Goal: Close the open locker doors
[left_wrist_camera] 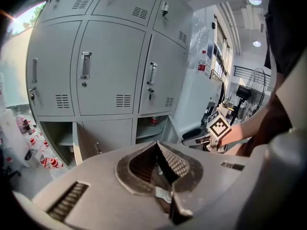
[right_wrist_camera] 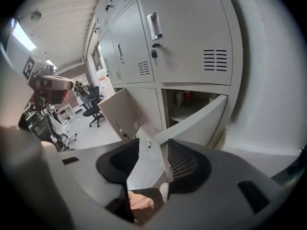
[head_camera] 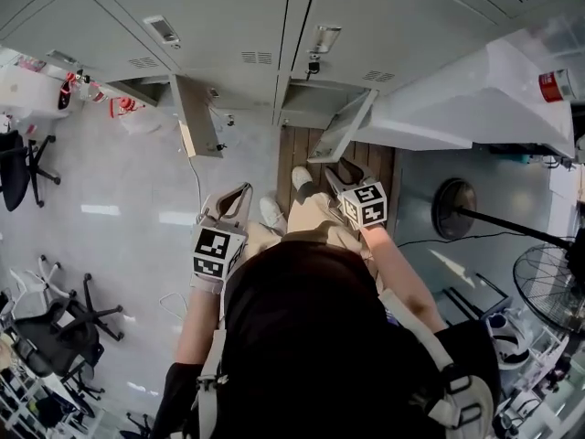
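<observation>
Grey lockers [head_camera: 238, 26] fill the top of the head view. Two bottom-row doors stand open: the left door [head_camera: 196, 117] sticks straight out, and the right door [head_camera: 343, 126] swings out at an angle. My left gripper [head_camera: 228, 204] hangs short of the left door, and its jaws look shut and empty in the left gripper view [left_wrist_camera: 157, 145]. My right gripper [head_camera: 343, 176] is just in front of the right door's outer edge. Its jaws [right_wrist_camera: 153, 143] stand open with nothing between them. The right door [right_wrist_camera: 196, 123] and its open compartment [right_wrist_camera: 184, 104] lie straight ahead.
A wooden platform [head_camera: 292, 149] lies under the right locker, with my shoes [head_camera: 271, 210] at its edge. A white cabinet [head_camera: 466, 99] juts out on the right. A fan [head_camera: 548, 286] and a round stand base [head_camera: 454, 207] are lower right. Office chairs [head_camera: 55, 323] stand at left.
</observation>
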Motion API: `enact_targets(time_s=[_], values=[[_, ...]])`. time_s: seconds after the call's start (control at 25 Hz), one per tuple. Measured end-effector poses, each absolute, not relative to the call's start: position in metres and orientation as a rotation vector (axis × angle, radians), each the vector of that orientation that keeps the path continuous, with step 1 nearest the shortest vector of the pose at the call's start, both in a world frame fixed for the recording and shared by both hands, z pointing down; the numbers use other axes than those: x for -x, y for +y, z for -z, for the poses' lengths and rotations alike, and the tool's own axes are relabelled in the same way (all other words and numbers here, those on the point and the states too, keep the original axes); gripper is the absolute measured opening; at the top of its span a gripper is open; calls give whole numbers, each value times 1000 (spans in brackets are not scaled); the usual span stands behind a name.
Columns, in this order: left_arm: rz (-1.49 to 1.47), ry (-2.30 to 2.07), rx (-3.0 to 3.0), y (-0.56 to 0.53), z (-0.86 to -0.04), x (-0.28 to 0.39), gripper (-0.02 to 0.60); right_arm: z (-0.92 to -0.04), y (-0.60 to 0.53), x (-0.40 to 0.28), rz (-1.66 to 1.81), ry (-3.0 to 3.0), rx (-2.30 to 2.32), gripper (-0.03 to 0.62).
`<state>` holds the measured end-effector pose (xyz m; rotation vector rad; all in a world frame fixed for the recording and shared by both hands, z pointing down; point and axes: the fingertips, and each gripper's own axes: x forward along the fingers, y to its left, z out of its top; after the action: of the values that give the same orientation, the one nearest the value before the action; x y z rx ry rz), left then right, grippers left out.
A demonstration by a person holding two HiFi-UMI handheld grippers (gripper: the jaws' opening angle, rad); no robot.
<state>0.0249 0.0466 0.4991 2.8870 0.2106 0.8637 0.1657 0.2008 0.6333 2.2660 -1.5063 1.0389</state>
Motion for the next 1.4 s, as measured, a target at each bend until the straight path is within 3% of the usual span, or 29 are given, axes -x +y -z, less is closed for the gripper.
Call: enact_targets(time_s=[1.4], values=[[-807,-429,-2754,-23,-502,-20,9,-651,56,-220,-914,-1855,-1794,183]])
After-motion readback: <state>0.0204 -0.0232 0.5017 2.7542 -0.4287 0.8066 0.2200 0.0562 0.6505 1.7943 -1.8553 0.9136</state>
